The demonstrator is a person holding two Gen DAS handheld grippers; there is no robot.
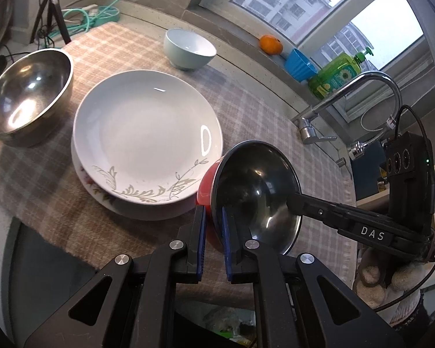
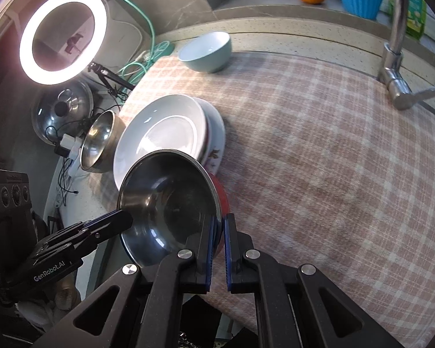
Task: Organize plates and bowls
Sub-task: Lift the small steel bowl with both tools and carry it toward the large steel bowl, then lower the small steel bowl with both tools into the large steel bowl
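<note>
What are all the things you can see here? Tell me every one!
Red bowl with shiny metal inside: 1, tilted, gripped at the cloth's near edge.
White plates: 2, stacked, leaf-patterned one on a flowered one, mid-cloth.
Steel bowl: 1, silver, left of the plates.
Pale blue ceramic bowl: 1, far side of the cloth.
Checked cloth: 1, pink and beige, covering the counter.
Orange fruit: 1, windowsill.
Blue ribbed cup: 1, windowsill.
Green soap bottle: 1, windowsill.
Chrome tap: 1, right.
Ring light: 1, glowing white, left.
Left gripper: black, shut on the bowl's rim.
Right gripper: black, shut on the rim.
</note>
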